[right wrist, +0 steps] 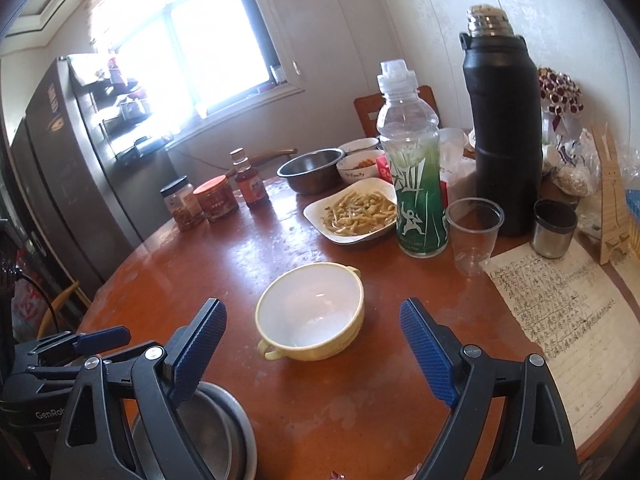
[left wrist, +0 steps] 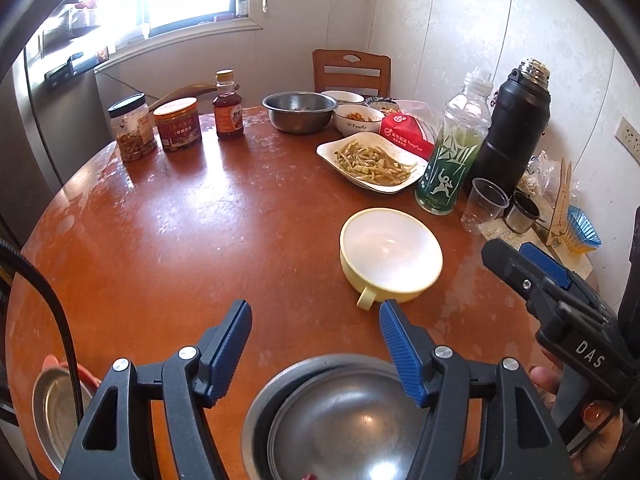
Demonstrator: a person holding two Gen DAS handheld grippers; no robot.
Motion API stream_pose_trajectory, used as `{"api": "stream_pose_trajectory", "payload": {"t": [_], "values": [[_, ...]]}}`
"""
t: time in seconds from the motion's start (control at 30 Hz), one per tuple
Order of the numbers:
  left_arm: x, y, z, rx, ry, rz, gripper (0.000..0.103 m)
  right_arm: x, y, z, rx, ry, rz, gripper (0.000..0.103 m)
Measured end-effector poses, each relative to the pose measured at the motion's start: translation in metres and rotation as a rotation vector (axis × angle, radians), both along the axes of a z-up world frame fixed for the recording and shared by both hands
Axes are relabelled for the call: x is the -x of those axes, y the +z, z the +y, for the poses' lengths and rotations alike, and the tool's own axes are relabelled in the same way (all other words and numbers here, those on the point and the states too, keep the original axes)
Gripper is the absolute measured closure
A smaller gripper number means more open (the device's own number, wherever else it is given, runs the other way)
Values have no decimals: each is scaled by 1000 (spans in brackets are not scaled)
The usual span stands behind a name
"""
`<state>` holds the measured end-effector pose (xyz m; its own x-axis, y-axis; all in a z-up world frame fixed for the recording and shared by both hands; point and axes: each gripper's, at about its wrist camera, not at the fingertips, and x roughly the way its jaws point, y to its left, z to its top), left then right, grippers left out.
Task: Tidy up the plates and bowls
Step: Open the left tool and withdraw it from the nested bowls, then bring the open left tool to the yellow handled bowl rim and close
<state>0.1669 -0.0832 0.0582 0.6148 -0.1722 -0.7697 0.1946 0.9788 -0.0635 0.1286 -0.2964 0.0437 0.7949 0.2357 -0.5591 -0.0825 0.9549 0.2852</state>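
- Far left on the round table: a black-lidded jar, a red-lidded jar and a sauce bottle stand in a row.
- Near edge: the left gripper hangs over nested steel bowls, its fingers apart and gripping nothing.
- Middle: an empty yellow bowl with small handles sits upright on bare table, just ahead of the right gripper, whose fingers stand wide apart and clear of it.
- Behind it: a white plate of noodles, a steel basin and small bowls.
- Right: a green drink bottle, a clear cup, a black flask and a handwritten sheet.
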Motion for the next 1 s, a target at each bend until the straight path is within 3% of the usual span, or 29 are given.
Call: {"api": "stream_pose_trajectory", "payload": {"t": [0.57,1.0], "values": [[-79,-34,-25,-16,-45,112,37,-55,-32,-11,46,-43,102,14],[-106,-53,-30,-39,-66,161,37,-73,-54,0,35,-8,184,14]]}}
